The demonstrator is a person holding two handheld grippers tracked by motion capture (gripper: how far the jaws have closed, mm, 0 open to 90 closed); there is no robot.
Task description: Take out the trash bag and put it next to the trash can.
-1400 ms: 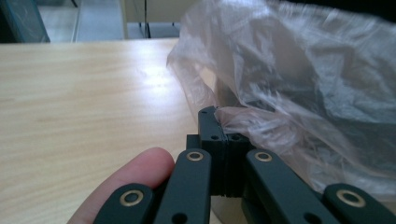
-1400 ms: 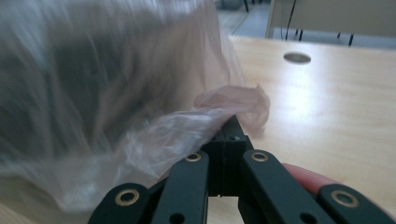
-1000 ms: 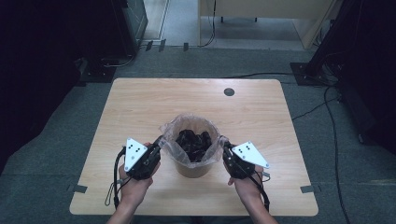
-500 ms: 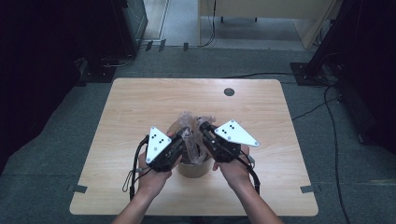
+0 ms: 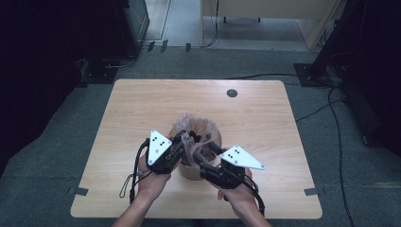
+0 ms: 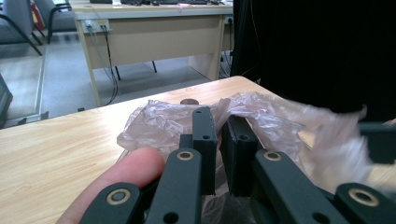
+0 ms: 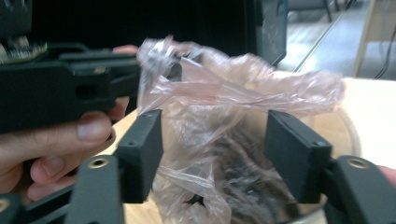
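A small brown bin (image 5: 190, 173) stands at the table's near middle. It is lined with a thin pinkish plastic bag (image 5: 197, 128) that holds dark bits. My left gripper (image 5: 183, 142) is at the bin's left rim. Its jaws (image 6: 219, 135) are nearly together, with bunched bag film (image 6: 163, 119) pinched between them; they have just been opening a little. My right gripper (image 5: 202, 154) is at the bin's near right side, and its jaws have just been opening. They stand wide (image 7: 212, 135) around the bag (image 7: 219, 93), and the pads do not press on it.
The wooden table (image 5: 265, 109) has a round dark grommet (image 5: 231, 93) near its far edge. Grey carpet surrounds it, with cables (image 5: 331, 109) on the floor at the right. A light desk (image 6: 149, 32) stands beyond the table.
Both grippers came in from the bin's sides and drew the bag's mouth together over the middle. Since then the right gripper has pulled back toward me and opened its jaws.
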